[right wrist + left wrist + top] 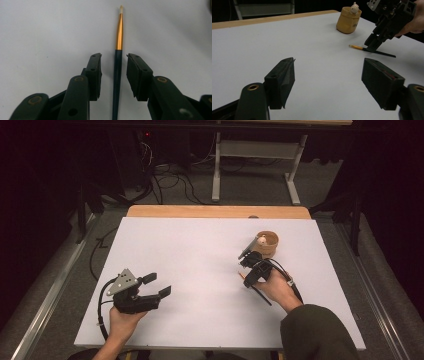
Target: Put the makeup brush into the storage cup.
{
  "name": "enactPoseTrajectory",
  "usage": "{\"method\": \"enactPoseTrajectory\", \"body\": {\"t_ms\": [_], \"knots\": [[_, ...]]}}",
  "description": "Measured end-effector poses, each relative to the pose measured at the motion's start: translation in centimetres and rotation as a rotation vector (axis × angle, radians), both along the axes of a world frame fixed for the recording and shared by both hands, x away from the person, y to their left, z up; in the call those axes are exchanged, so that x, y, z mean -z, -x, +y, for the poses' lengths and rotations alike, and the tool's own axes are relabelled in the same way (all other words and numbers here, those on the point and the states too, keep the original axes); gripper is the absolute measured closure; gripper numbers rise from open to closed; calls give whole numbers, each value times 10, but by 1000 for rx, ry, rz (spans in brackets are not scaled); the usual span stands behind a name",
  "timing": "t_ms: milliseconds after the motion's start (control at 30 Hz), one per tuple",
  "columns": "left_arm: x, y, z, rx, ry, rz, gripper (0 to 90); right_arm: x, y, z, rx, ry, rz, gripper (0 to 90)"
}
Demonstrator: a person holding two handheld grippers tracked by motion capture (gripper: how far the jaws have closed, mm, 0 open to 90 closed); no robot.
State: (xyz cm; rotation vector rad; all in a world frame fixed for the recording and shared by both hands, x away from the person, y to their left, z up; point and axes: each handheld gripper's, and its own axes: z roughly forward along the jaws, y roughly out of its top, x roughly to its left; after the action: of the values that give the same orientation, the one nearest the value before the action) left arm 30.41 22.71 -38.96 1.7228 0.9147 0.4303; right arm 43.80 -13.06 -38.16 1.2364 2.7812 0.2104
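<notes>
While straddling slim dark-handled paintbrush with gold ferrule [117, 62] at frame centre, right gripper [114, 72] jaws narrow, pads not touching; left gripper [157, 285] lower left, jaws wide, empty.

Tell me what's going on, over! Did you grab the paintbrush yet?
Right gripper open, straddling paintbrush, pads not touching yet. Left gripper open, empty, resting aside. Brush flat on white table. Wooden cup nearby, not blocking.

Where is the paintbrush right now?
The paintbrush lies flat on the white table, right of centre in the high view, between the right tool's open jaws, untouched. The tan cup stands just beyond it.
</notes>
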Motion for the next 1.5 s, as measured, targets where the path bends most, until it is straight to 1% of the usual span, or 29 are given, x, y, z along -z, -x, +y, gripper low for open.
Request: {"method": "enactPoseTrajectory", "body": {"t_ms": [33,67,100,133,333,467,567,600,767,867,967,1033,1067,1100,1167,1233,1267,1400,1433,1500], "knots": [[0,0,0,1,0,0,271,1,-1,0,-11,1,-4,674],[0,0,0,1,0,0,270,2,-1,0,0,5,1,679],[0,0,0,0,1,0,270,2,-2,-1,-16,7,-1,683],[0,0,0,0,1,0,270,3,-3,-1,-19,8,2,686],[0,0,-1,2,0,0,269,5,-3,1,-3,15,12,705],[0,0,-1,2,1,1,270,6,-4,1,-17,19,15,712],[0,0,-1,2,0,1,270,9,-4,3,-15,39,20,729],[0,0,-1,3,1,1,270,10,-5,3,-26,45,17,733],[0,0,-1,2,1,0,270,10,-3,5,-12,55,22,773],[0,1,-1,2,0,-3,270,10,-4,5,-22,55,23,795],[0,1,-1,2,-3,-5,270,10,-4,6,-20,54,24,813],[0,1,-1,2,-6,-5,270,10,-4,5,-23,52,24,840],[0,1,-1,2,-6,-5,270,11,-4,5,-13,48,27,842],[0,1,-2,2,-8,-7,270,11,-5,4,-23,48,25,843],[0,1,-2,2,-9,-7,270,10,-4,4,-13,46,33,843],[0,1,-2,1,-8,-8,270,11,-4,4,-16,46,28,844],[0,1,-2,1,-9,-9,269,11,-4,4,-29,50,19,845],[-1,1,-2,2,-9,-9,270,10,-4,4,-32,46,22,846],[0,1,-2,3,-9,-9,270,10,-3,4,-16,44,24,846],[0,1,-2,3,-13,-8,270,10,-4,3,-25,42,23,847]]}}
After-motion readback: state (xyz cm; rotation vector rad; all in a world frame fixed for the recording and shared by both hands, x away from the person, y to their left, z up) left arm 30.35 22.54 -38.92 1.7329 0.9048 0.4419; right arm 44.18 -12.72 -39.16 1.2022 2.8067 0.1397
